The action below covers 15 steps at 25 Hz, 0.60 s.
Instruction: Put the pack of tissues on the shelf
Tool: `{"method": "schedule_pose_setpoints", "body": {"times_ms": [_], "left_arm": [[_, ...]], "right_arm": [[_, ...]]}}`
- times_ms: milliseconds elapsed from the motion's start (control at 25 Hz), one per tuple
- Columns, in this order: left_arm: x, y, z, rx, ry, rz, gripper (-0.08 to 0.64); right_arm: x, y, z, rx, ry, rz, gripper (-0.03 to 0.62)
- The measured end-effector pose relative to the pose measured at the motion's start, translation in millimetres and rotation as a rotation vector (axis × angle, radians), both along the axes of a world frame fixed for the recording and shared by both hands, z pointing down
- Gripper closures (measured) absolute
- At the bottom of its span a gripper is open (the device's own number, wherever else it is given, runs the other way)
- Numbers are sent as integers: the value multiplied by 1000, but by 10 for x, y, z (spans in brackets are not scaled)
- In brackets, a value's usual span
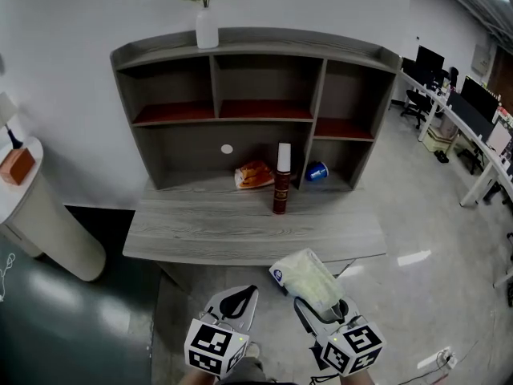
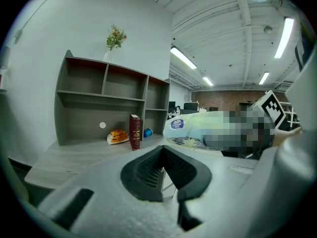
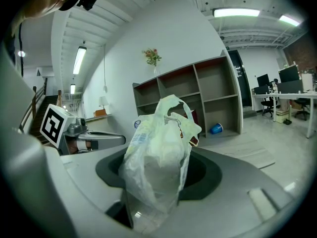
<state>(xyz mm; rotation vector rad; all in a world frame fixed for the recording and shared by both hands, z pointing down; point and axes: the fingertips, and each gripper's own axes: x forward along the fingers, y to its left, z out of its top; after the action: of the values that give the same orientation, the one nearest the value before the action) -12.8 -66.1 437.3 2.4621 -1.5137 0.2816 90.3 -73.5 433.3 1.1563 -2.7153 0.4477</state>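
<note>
Head view, pack of tissues: I see the pack of tissues [image 1: 306, 273] in its thin plastic wrap sticking up out of my right gripper [image 1: 318, 305], short of the desk's [image 1: 240, 231] near edge and well apart from the shelf unit [image 1: 256, 115].
Head view, left gripper: my left gripper [image 1: 239, 297] sits just beside the right one and carries nothing.
Head view, shelf: an orange snack packet [image 1: 253, 174], an upright dark red book [image 1: 280, 184] and a blue cup [image 1: 317, 171] on its side are in the bottom row; a white vase [image 1: 207, 27] with flowers stands on top.
Left gripper view, jaws: the black pads are pressed together at the tips with nothing between them. The pack shows off to the right, and the book stands on the desk ahead.
Right gripper view, jaws: both jaws pinch the lower part of the pack, which rises between them and hides part of the shelf behind.
</note>
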Motion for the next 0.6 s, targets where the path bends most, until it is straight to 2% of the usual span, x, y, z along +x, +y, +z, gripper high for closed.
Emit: {"method": "schedule_pose_setpoints", "body": {"times_ms": [600], "left_arm": [[-513, -616, -35, 2, -8, 13, 563]], "right_arm": [[-504, -668, -105, 23, 12, 2, 347]]}}
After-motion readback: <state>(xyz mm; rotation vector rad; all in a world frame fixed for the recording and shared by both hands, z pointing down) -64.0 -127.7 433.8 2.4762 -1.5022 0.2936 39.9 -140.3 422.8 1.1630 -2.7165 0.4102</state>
